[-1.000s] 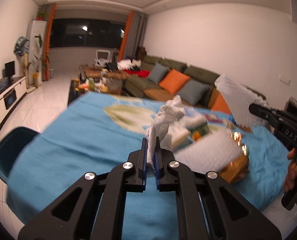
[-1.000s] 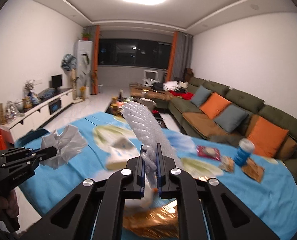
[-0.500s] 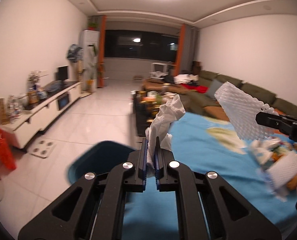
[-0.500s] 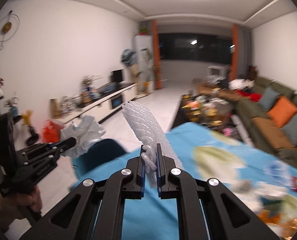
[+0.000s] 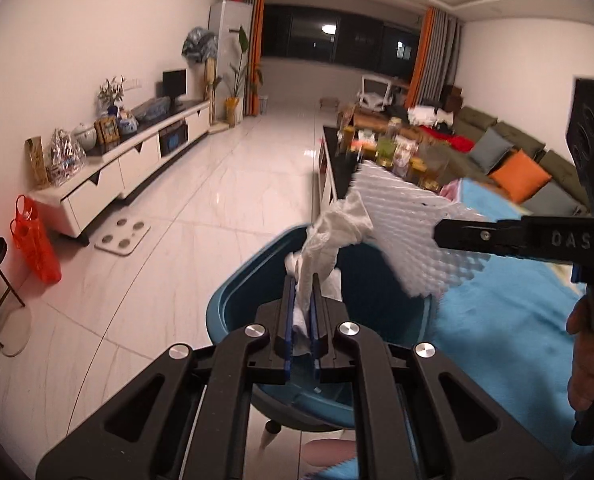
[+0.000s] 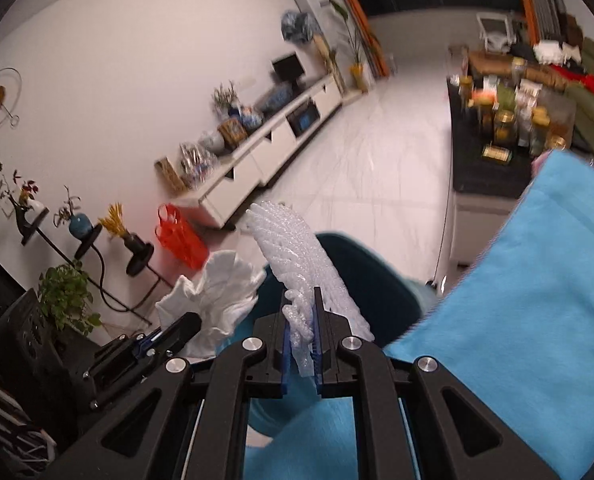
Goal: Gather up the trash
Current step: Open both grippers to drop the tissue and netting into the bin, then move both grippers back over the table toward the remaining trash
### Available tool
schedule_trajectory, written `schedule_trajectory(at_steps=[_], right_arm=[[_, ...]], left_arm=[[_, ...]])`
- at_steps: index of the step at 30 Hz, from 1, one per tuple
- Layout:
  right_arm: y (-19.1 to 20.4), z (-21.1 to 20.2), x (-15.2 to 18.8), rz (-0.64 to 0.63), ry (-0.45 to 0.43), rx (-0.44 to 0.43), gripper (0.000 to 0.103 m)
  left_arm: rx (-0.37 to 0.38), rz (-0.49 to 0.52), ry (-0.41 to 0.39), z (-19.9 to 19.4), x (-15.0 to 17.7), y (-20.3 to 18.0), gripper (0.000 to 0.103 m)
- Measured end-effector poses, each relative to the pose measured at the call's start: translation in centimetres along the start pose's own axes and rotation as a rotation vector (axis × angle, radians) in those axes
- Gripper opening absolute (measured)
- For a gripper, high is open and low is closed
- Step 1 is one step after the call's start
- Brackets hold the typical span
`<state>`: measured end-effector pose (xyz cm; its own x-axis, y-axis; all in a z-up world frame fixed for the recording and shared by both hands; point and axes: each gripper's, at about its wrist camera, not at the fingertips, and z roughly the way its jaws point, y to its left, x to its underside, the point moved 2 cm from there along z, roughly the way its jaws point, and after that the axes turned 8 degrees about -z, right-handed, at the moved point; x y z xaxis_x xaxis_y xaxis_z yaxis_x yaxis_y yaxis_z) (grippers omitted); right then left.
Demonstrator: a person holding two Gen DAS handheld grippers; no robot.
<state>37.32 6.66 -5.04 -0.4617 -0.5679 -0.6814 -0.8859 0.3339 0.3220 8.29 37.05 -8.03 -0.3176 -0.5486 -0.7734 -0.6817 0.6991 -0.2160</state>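
Left gripper (image 5: 302, 280) clenched on tissue (image 5: 339, 228); right gripper (image 6: 300, 294) on foam sheet (image 6: 297, 256); both over bin (image 5: 233, 300).

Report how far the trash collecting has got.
Done: both pieces picked up and carried to the blue bin. In hand: the left gripper pinches the crumpled tissue, the right gripper the white foam sheet, both held above the bin opening. Left: neither dropped in yet; whether trash remains on the blue cloth isn't visible.
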Motion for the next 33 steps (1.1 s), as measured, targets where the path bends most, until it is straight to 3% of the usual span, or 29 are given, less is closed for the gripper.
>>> schedule_trajectory(at_steps=[4, 6, 8, 9, 12, 13, 14, 19, 21, 30, 33], right_arm=[[0.3, 2.9, 0.6, 0.011, 0.067, 0.026, 0.009], [0.3, 4.5, 0.9, 0.002, 0.100, 0.042, 0.014], [0.5, 5.1, 1.0, -0.005, 0.117, 0.059, 0.021], [0.4, 5.7, 0.9, -0.007, 0.124, 0.065, 0.025], [0.4, 5.8, 0.7, -0.009, 0.116, 0.078, 0.033], [0.2, 5.6, 0.6, -0.008, 0.109, 0.076, 0.043], [0.0, 5.5, 0.4, -0.005, 0.102, 0.076, 0.048], [-0.2, 3.9, 0.0, -0.016, 0.057, 0.084, 0.051], [-0.1, 2.7, 0.1, -0.040, 0.027, 0.105, 0.061], [0.5, -4.5, 1.8, -0.148, -0.138, 0.230, 0.091], [0.5, -6.9, 2.6, -0.174, -0.192, 0.278, 0.094]], left_arm=[[-0.009, -0.006, 0.052, 3.6, 0.8, -0.1, 0.010], [-0.011, -0.005, 0.064, 5.3, 1.1, -0.8, 0.025], [-0.021, -0.010, 0.069, 6.5, 1.2, -0.8, 0.034], [-0.022, -0.017, 0.071, 7.0, 1.3, -0.8, 0.045], [-0.028, -0.027, 0.050, 8.0, 1.1, -0.4, 0.053], [-0.031, -0.034, 0.036, 8.0, 0.8, -0.2, 0.057], [-0.032, -0.044, 0.025, 7.1, 1.1, -0.4, 0.065], [-0.052, -0.094, -0.045, 3.1, 0.1, 0.8, 0.086], [-0.050, -0.108, -0.076, 0.7, -0.1, 1.3, 0.097], [-0.026, -0.072, -0.202, -8.9, -0.6, -1.2, 0.097], [-0.001, -0.048, -0.238, -11.8, -0.4, -2.9, 0.097]])
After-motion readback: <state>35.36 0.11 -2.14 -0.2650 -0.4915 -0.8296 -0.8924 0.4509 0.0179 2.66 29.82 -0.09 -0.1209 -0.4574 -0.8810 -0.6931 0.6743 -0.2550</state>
